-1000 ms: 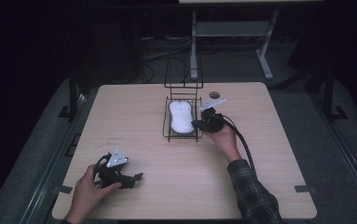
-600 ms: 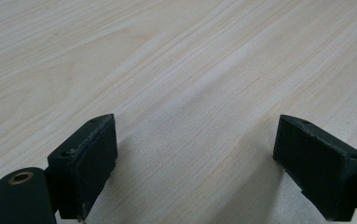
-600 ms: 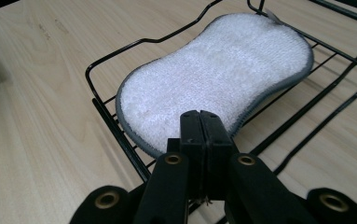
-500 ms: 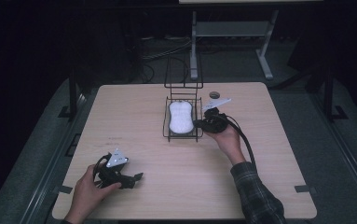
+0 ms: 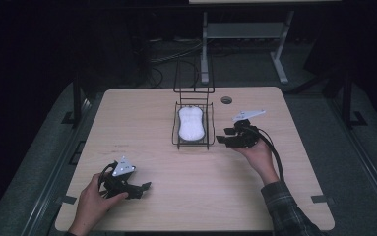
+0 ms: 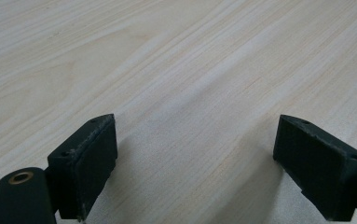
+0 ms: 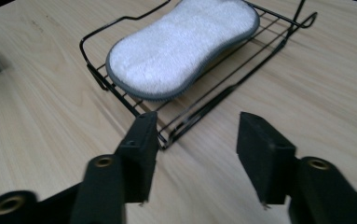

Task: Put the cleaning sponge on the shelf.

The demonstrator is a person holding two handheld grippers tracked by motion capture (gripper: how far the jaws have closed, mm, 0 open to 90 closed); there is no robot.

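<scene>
While jaws gape, sponge point(image 7: 183, 46) lies beyond right gripper point(image 7: 195, 140)

Open tabletop point(image 5: 141, 128) surrounds the wire rack point(image 5: 176, 139), whose tall back frame point(image 5: 193, 81) blocks the far side.

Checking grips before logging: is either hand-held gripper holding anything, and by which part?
Nothing is held. The right hand-held gripper is open beside the wire rack; the left hand-held gripper is open above the table.

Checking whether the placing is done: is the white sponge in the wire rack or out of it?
In: the sponge lies flat inside the wire rack, with the right gripper open beside it.
</scene>
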